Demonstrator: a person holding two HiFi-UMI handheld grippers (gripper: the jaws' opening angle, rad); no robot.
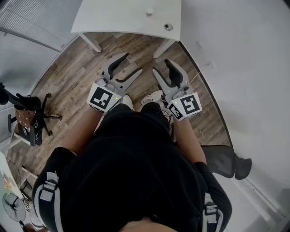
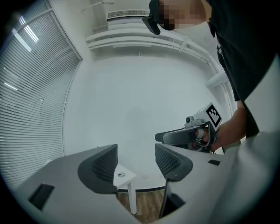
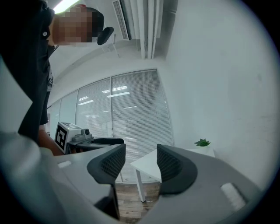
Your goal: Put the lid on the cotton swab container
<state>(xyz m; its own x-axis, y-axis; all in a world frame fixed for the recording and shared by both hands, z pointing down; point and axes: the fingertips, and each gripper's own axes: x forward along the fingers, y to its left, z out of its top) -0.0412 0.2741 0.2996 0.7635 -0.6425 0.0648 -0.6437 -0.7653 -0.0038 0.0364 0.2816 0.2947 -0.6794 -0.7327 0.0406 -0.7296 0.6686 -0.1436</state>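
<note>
Left claw (image 1: 131,63) and right claw (image 1: 161,66) are held released and empty above the wooden floor (image 1: 77,77), well apart from the white counter (image 1: 122,18).

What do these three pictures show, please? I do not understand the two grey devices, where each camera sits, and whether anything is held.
A person stands on a wooden floor and holds a two-jaw gripper in each hand: the left gripper and the right gripper. The head view looks down from the person's head; each other view rides on one gripper, looking along its jaws. Both grippers are open and empty. On the white table ahead stand a small pinkish container and a round lid, apart.
</note>
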